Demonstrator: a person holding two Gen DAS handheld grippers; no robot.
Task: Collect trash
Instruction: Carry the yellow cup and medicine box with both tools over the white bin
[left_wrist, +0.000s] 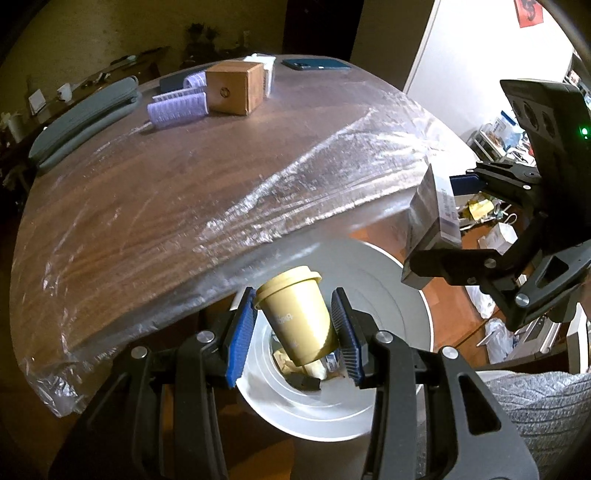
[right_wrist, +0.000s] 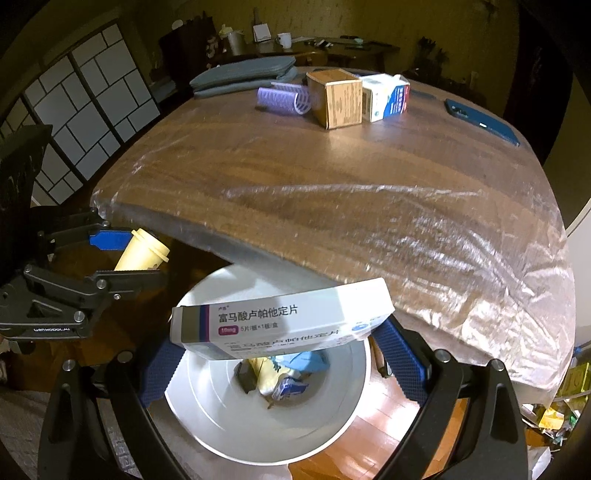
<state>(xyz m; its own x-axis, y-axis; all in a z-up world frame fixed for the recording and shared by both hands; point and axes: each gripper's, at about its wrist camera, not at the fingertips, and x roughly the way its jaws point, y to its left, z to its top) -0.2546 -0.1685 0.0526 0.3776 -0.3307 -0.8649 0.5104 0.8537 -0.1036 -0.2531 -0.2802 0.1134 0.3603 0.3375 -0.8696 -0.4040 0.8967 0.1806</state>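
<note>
Trash bin (left_wrist: 388, 280) sits below the table edge (left_wrist: 258, 236); left gripper (left_wrist: 295, 332) clenches a tilted paper cup (left_wrist: 295, 317) at mid-wall above it. Right gripper (right_wrist: 280, 354) grasps a medicine box (right_wrist: 280, 317) (light, crushable card, likely empty) across its ends.

The bin (right_wrist: 207, 424) stands below the table's (right_wrist: 332, 177) near edge, with scraps (right_wrist: 280, 380) in it. At the far end, rollers (right_wrist: 282, 98) lie left of a box (right_wrist: 334, 98), a carton (right_wrist: 386, 96) right.

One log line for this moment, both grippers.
left gripper: shut on paper cup | right gripper: shut on medicine box | both over white bin | bin: holds trash
</note>
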